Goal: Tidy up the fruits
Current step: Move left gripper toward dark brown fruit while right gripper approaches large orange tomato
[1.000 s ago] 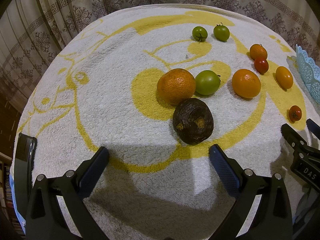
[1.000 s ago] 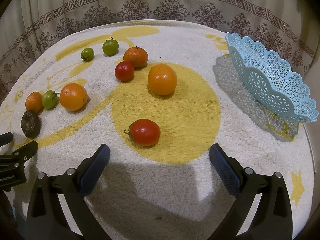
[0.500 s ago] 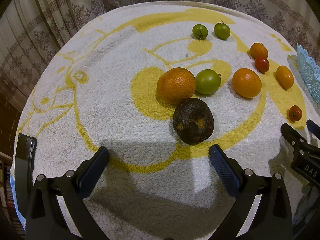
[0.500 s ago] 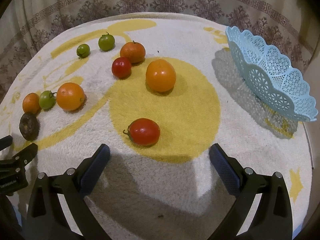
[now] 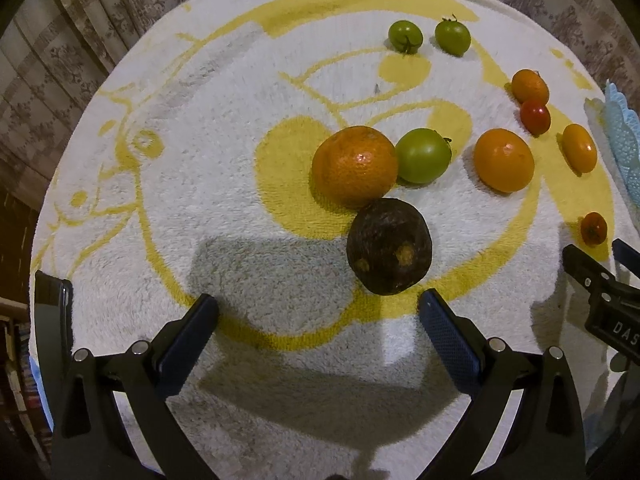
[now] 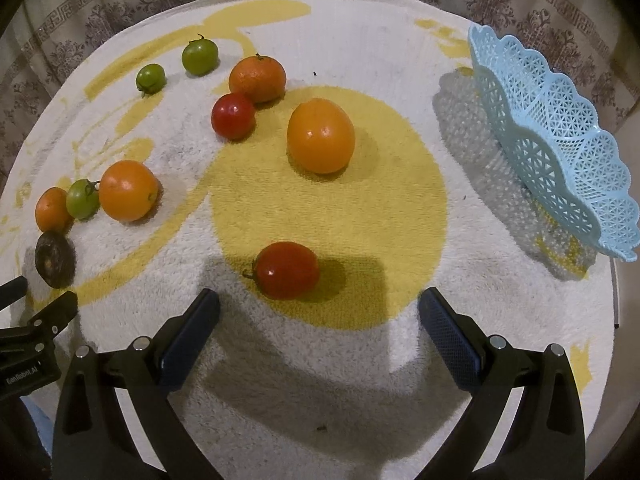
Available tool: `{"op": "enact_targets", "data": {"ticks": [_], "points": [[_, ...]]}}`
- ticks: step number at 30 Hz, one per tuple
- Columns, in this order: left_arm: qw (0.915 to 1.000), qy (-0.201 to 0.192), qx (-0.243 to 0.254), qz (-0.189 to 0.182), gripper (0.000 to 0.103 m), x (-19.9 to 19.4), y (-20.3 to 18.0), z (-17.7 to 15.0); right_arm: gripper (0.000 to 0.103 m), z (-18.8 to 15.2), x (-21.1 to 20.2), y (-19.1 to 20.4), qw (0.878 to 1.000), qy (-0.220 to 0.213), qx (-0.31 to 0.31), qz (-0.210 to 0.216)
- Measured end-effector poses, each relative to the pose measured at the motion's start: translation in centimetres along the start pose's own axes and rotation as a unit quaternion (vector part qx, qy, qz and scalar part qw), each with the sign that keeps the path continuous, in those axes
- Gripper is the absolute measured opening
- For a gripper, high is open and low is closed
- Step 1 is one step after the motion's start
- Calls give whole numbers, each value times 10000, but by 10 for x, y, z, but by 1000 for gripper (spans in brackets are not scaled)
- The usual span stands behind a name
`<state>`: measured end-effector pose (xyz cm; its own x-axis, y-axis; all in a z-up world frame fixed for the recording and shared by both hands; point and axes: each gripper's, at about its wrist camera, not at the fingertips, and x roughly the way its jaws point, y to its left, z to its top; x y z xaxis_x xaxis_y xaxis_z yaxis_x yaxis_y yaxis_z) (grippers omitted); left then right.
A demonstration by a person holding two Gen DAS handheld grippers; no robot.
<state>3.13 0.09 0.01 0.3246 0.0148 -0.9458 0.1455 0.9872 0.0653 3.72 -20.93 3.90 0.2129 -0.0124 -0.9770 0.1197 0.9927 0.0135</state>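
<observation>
Fruit lies scattered over a round tabletop covered by a white towel (image 6: 400, 360) with yellow patterns. Both grippers hover above the near edge with their jaws wide apart and nothing between them. Just ahead of the left gripper (image 5: 318, 312) sits a dark wrinkled fruit (image 5: 389, 252), touching a big orange (image 5: 354, 166) behind it; a green tomato (image 5: 423, 155) presses against that orange's right side, and a smooth orange tomato (image 5: 504, 160) lies a little apart to the right. Ahead of the right gripper (image 6: 319, 308) lies a red oval tomato (image 6: 287, 270) on a yellow disc of the towel, with a large orange fruit (image 6: 321, 141) beyond it. Further toward the far edge a round red tomato (image 6: 233, 116) touches a mandarin (image 6: 258, 79), and two small green tomatoes (image 6: 200, 56) sit side by side near the far left edge. A pale blue lattice basket (image 6: 560, 152) stands tilted at the right edge, with no fruit visible in it.
</observation>
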Motion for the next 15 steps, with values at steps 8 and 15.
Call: {"op": "enact_targets", "data": {"ticks": [8, 15], "points": [[9999, 129, 61, -36, 98, 5, 5, 14, 101, -5, -2, -2, 9995, -279, -152, 90], [9996, 120, 220, -141, 98, 8, 9, 22, 101, -1, 1, -2, 9999, -31, -141, 52]]}}
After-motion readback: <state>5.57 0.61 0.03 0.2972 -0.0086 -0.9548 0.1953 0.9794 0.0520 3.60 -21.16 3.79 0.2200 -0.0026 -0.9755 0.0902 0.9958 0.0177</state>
